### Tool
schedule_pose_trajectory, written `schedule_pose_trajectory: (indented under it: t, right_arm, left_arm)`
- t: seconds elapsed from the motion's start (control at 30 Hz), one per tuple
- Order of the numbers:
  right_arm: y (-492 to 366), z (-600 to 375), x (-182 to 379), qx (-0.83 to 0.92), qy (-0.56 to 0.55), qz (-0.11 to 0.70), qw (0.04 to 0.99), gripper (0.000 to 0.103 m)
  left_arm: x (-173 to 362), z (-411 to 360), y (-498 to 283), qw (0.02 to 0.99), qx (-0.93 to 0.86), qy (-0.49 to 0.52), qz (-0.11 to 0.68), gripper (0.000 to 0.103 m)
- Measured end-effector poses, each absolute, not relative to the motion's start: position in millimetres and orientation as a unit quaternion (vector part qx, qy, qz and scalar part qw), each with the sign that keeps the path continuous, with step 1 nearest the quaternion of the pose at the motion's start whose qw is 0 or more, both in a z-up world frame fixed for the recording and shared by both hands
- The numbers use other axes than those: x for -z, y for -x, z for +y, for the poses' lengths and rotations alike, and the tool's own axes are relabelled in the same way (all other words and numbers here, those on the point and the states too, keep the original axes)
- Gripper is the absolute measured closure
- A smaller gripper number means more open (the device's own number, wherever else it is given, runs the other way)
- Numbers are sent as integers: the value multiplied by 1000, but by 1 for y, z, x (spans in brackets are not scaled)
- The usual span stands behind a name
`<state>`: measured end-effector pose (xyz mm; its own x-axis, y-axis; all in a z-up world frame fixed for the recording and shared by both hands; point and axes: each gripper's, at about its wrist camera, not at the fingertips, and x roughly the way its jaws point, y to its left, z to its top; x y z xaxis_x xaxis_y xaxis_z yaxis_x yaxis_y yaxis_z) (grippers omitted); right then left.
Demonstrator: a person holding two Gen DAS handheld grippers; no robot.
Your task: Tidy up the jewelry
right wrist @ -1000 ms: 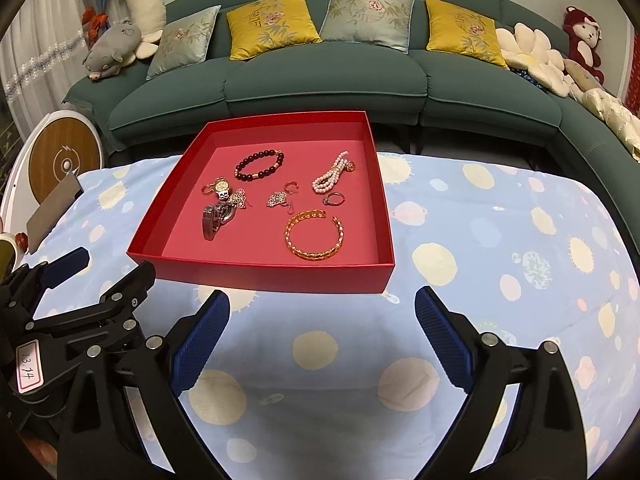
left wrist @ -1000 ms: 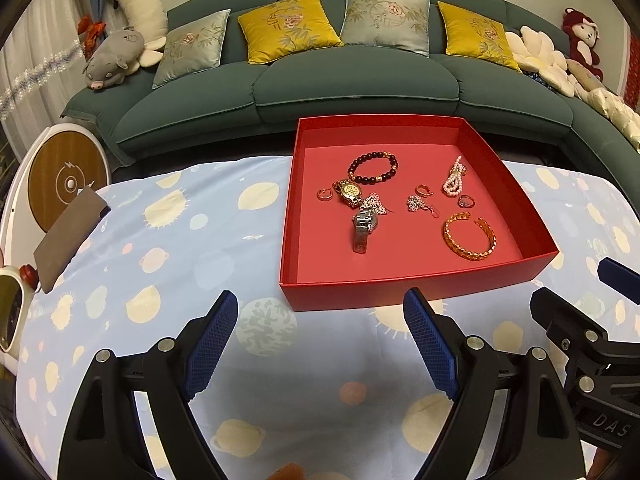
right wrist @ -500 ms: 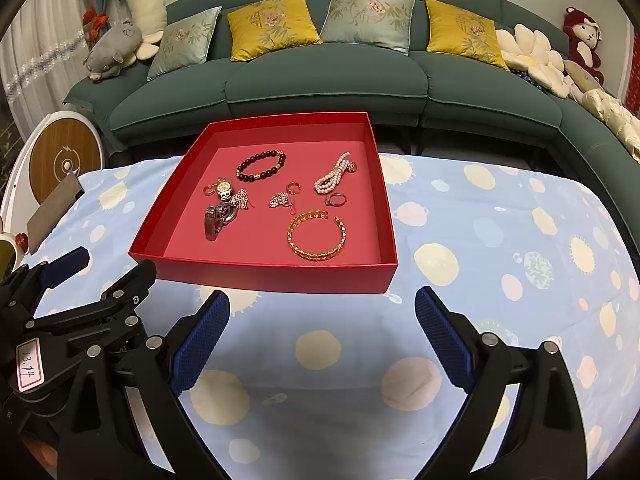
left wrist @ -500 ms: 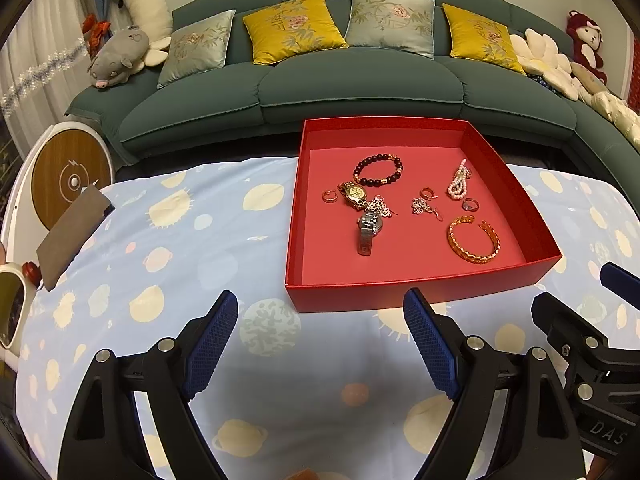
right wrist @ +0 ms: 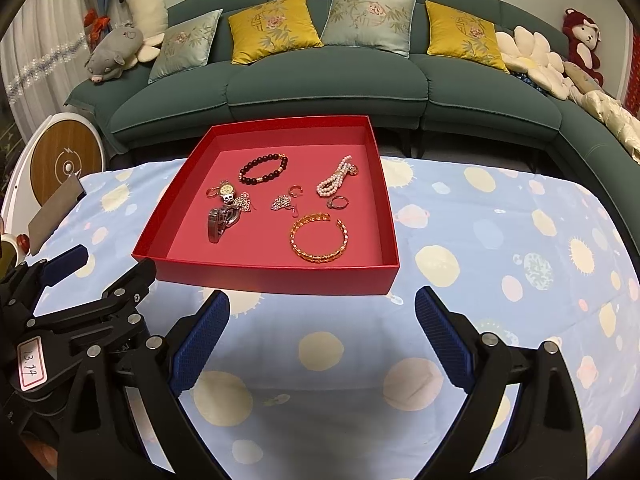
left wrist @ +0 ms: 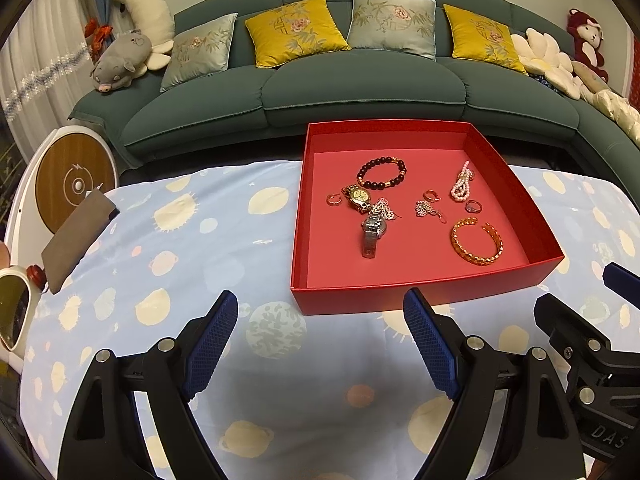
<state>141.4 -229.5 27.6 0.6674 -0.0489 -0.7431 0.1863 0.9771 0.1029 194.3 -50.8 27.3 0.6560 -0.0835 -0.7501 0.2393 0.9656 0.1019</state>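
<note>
Left wrist view, L to R: brown pouch (left wrist: 78, 236) at far-left edge of worktop (left wrist: 192, 248), on blue planet-print cloth. Left gripper (left wrist: 320, 344) low in frame, blue pads wide apart, nothing btwn them, hovering over bare cloth just short of red tray (left wrist: 424, 292). Tray right of centre, open-topped, all jewelry inside on its floor. Small gold ring (left wrist: 333, 199) furthest left; gold watch (left wrist: 357, 197) just beside it; black bead bracelet (left wrist: 381, 173) behind, twd far wall. Silver watch (left wrist: 373, 232) nearer front, strap pointing at front wall, touching a silver chain cluster (left wrist: 383, 210). Mid-tray: hoop earring (left wrist: 430, 194) and silver pendant (left wrist: 425, 209), close together. Pearl strand (left wrist: 461, 185) twd right-rear; dark-stone ring (left wrist: 473, 206) just in front of it. Gold cuff bangle (left wrist: 477, 241) at front right, opening twd back. Part of right gripper's body at far-right edge.

Right wrist view, L to R: left gripper's body at lower-left corner w/ a label reading 13.14. Same tray (right wrist: 280, 276) left of centre, items same layout; bangle (right wrist: 319, 239) nearest front wall. Right gripper (right wrist: 322, 340) low centre, pads spread wide, empty, over cloth just short of tray's front wall. Green sofa (right wrist: 320, 80) w/ yellow and grey cushions behind worktop.
</note>
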Motion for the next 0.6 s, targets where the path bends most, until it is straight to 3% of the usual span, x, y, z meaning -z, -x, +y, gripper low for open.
schedule_pose_trajectory:
  t: [0.6]
  right_arm:
    - [-140,-229,-31,65,-92,396,911,12]
  left_arm:
    - [-30,-50,-193,911,83,-93,394,21]
